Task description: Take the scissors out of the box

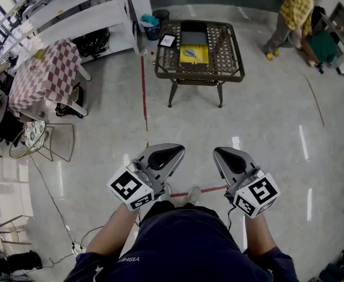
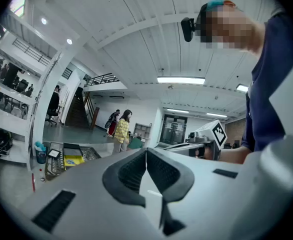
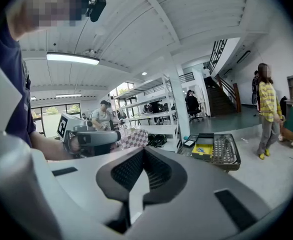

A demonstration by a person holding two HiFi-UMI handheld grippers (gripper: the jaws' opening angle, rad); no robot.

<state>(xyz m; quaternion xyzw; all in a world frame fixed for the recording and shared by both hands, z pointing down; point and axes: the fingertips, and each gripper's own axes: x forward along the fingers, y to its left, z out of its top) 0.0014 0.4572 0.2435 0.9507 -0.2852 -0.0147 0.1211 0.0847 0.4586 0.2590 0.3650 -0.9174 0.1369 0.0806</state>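
A yellow box (image 1: 194, 53) lies open on a dark lattice table (image 1: 228, 51) far ahead of me, with blue-handled scissors (image 1: 189, 53) inside and its black lid (image 1: 194, 26) behind it. My left gripper (image 1: 179, 149) and right gripper (image 1: 218, 151) are held side by side near my body, well short of the table, both shut and empty. In the left gripper view the gripper (image 2: 146, 152) has its pads together, and the box (image 2: 74, 160) shows small at the left. The right gripper (image 3: 144, 151) is likewise shut in its own view, the box (image 3: 204, 150) lying ahead to the right.
A person in a yellow plaid shirt (image 1: 292, 13) stands beyond the table's right. A checkered table (image 1: 46, 75), white shelves (image 1: 72, 10) and a wire chair (image 1: 37, 137) fill the left. A red line (image 1: 144, 93) runs along the floor. Cables (image 1: 54, 204) trail at lower left.
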